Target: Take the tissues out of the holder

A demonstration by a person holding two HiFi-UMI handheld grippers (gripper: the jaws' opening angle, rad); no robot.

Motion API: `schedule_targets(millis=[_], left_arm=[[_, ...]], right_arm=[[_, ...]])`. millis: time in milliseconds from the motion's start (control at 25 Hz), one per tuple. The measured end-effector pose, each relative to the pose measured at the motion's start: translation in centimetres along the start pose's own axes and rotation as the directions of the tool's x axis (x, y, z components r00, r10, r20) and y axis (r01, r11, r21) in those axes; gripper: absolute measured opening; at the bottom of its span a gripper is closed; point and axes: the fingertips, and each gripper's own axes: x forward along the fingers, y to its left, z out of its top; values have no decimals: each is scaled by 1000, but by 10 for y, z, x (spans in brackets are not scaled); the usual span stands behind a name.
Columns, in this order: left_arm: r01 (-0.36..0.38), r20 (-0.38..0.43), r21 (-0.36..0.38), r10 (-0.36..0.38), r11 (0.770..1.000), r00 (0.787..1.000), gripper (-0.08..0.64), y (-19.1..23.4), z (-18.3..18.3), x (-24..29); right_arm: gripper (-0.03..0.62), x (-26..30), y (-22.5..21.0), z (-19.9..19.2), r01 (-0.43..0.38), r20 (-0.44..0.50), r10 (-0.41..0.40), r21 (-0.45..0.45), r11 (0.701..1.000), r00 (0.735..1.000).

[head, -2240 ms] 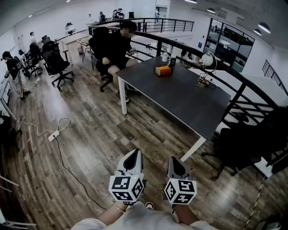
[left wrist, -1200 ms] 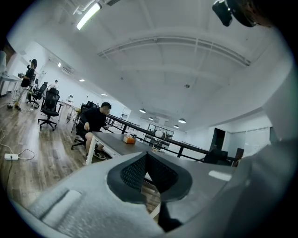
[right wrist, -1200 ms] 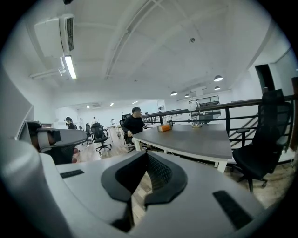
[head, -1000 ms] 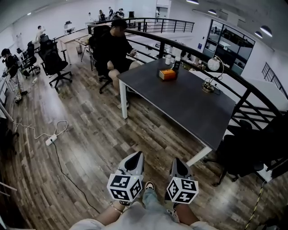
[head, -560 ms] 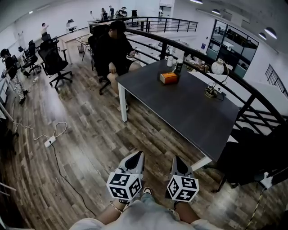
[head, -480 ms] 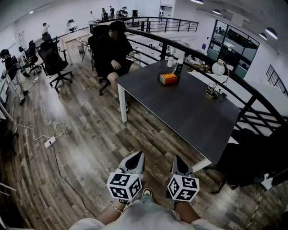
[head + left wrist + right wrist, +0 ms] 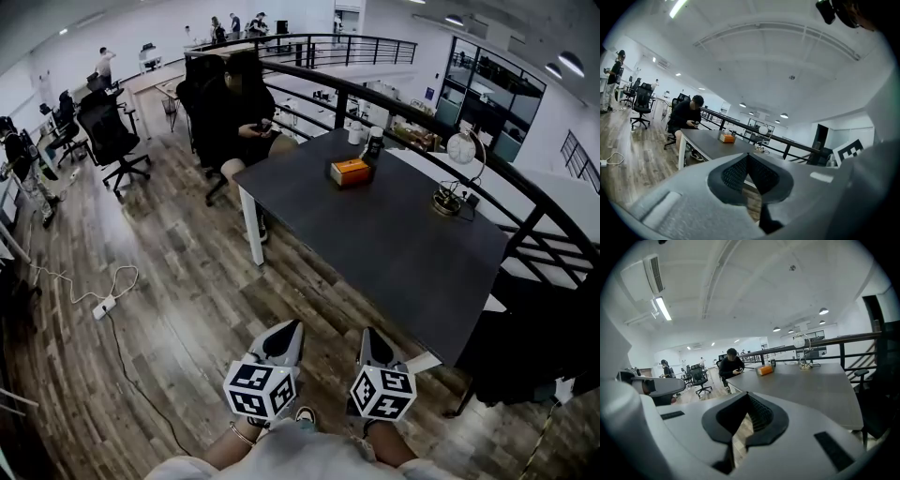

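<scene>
Tissue holder sits far across the desk; left claw and right claw both closed, empty. Risk: reaching in unopened, they shove it.

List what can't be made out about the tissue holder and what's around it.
- Tissue holder: too small in all three views to show whether a tissue sticks out.
- Containers behind it: too small in the head view to name.
- Table: its near end is hidden behind the left gripper in the left gripper view.
</scene>
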Motion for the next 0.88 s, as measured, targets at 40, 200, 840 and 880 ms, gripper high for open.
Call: schedule_targets(millis=[40,200,840,880], left_arm=[[-3,-3,-3,3,1000,1000,9,3,1,7],[-4,-14,-2,4,1000,1000,9,9,5,34],[10,-56,-21,-11,1000,998,9,30,3,105],[11,-55,-23,-12,1000,998,9,31,4,109]], right_arm=[[8,7,-2,2,-3,-2,3,1,1000,1000],[8,35,-13,11,-9,-8,9,5,1000,1000],[8,102,-41,17,-16,-44,17,17,1000,999],[8,105,-43,16,-13,-48,14,17,1000,999]])
